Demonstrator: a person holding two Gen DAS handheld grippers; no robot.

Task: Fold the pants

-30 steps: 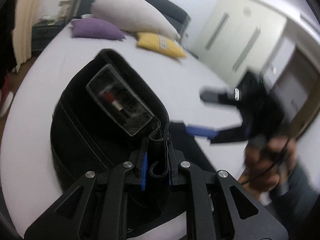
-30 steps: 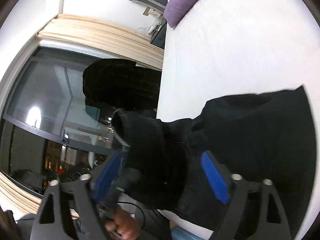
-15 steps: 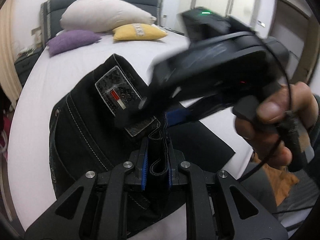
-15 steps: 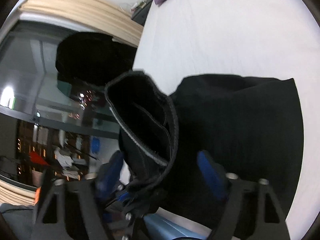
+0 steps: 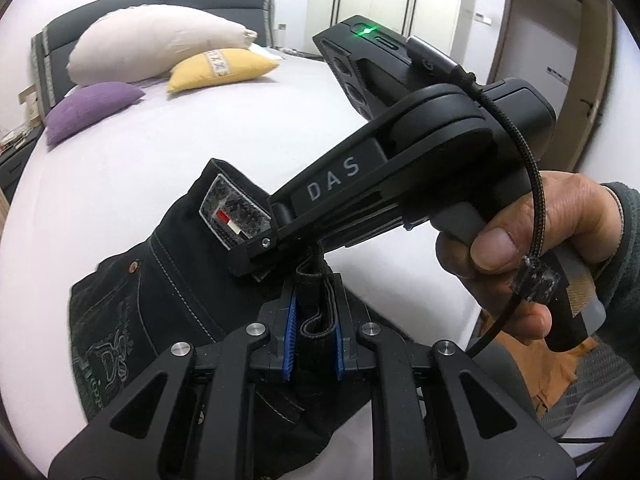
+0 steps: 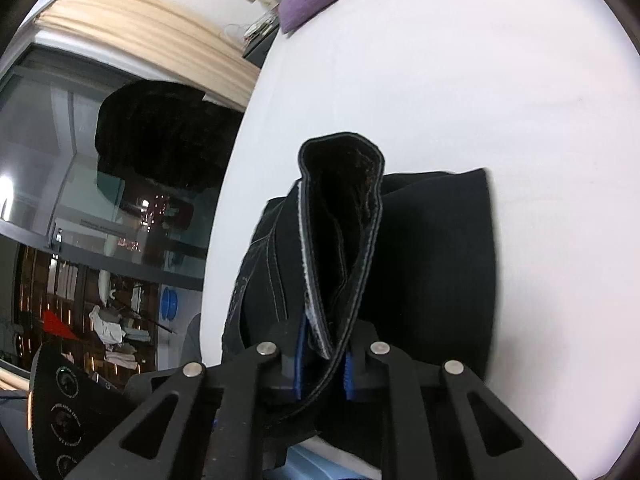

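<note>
Black jeans with a grey waist patch lie folded on the white bed. My left gripper is shut on the waistband edge of the pants near the bed's front. My right gripper is shut on the same band of the pants, which stands up between its blue pads. In the left wrist view the right gripper's body, held by a hand, sits just above and beyond my left fingers, close over the patch.
A white pillow, a yellow pillow and a purple pillow lie at the headboard. A window with beige curtain stands beside the bed. Wardrobe doors and a door stand behind the right hand.
The right gripper swung in from the right, came over the waistband beside my left gripper and closed on it. The left gripper kept its hold.
</note>
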